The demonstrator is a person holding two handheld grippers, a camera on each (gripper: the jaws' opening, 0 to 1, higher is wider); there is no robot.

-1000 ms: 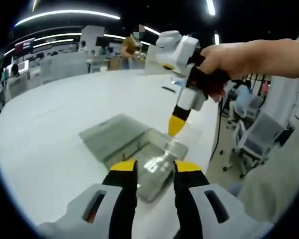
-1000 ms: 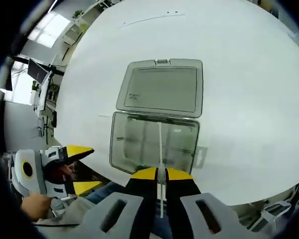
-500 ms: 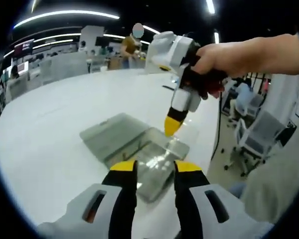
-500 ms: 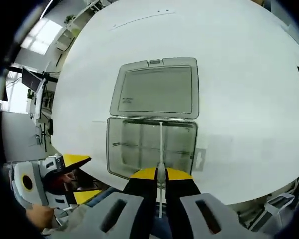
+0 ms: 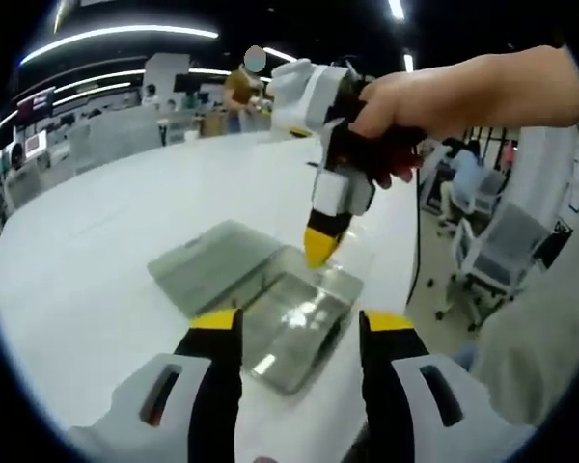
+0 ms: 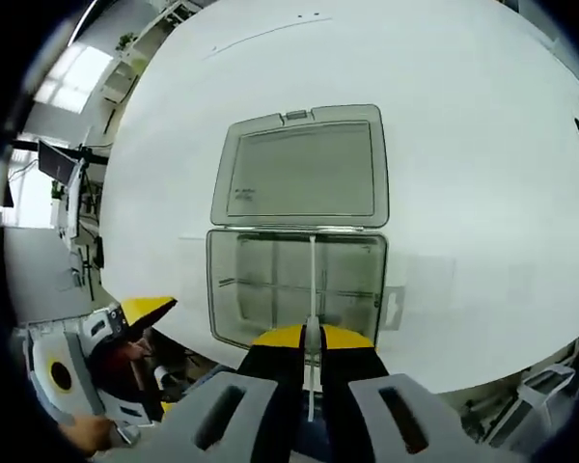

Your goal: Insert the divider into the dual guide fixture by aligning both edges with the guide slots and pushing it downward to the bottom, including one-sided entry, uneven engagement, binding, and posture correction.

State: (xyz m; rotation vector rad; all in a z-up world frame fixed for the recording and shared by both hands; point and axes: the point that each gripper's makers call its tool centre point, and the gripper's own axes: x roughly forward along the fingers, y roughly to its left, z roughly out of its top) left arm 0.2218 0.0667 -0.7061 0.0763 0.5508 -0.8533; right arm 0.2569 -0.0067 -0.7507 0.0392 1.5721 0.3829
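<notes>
Big white table (image 5: 106,241); office chairs (image 5: 487,260) beside; ceiling strip lights (image 5: 116,34); dark ceiling.

The left gripper view looks low across the worktop (image 5: 96,270). The right gripper view looks steeply down. Both share the clear box (image 5: 270,309) (image 6: 296,289).

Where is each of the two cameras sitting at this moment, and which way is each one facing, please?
Left gripper view: rides on the left tongs, low beside the white table, looking across at the clear box; a hand holds the right tongs above it.
Right gripper view: rides on the right tongs, looking almost straight down into the clear box, its lid laid open; the tongs pinch the thin divider.
Shared: the box, the table, and each other's tongs.
</notes>
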